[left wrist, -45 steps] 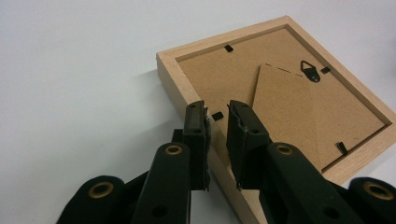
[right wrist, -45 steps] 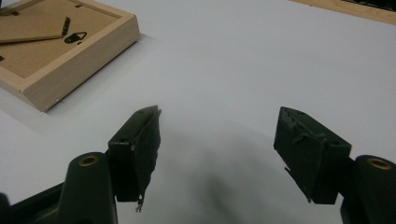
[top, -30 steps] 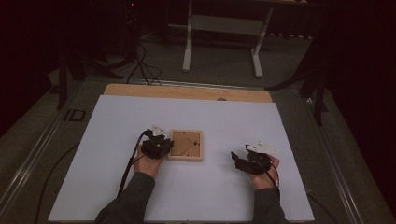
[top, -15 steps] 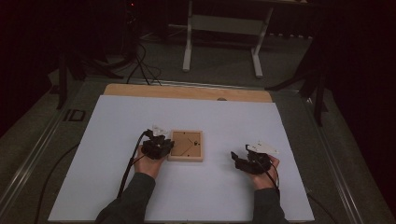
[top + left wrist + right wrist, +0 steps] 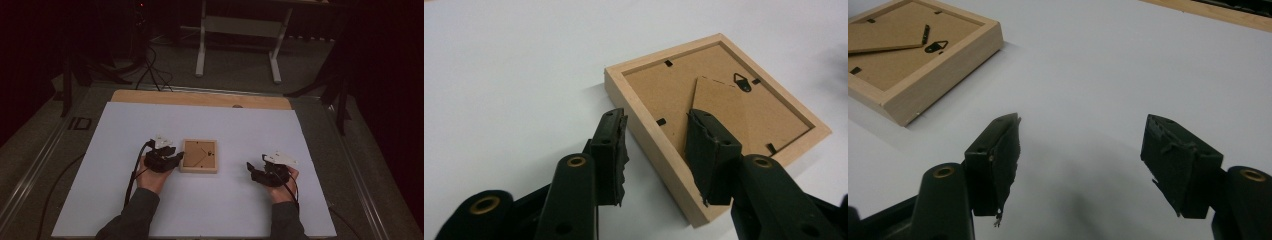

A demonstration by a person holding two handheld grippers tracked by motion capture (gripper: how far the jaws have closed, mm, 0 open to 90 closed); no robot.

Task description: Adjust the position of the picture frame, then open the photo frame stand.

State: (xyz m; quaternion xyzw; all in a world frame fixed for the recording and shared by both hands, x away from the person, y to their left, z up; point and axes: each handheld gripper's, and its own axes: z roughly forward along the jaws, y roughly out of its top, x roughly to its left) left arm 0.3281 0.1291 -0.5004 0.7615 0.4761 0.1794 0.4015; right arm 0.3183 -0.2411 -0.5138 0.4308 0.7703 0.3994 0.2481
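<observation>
1. The wooden picture frame (image 5: 719, 125) lies face down on the white tabletop (image 5: 514, 65).
2. The left gripper (image 5: 656, 150) has just been opening; its jaws straddle the frame's near edge, released.
3. The right gripper (image 5: 1080, 165) stands parted, empty, frame well beyond its left jaw.

Both forearms are extended forward over the table. The left gripper (image 5: 172, 159) is held low, its jaws parted after having just been opening, nothing being pressed by the pads. The right gripper (image 5: 256, 170) is held with jaws spread wide and empty.
</observation>
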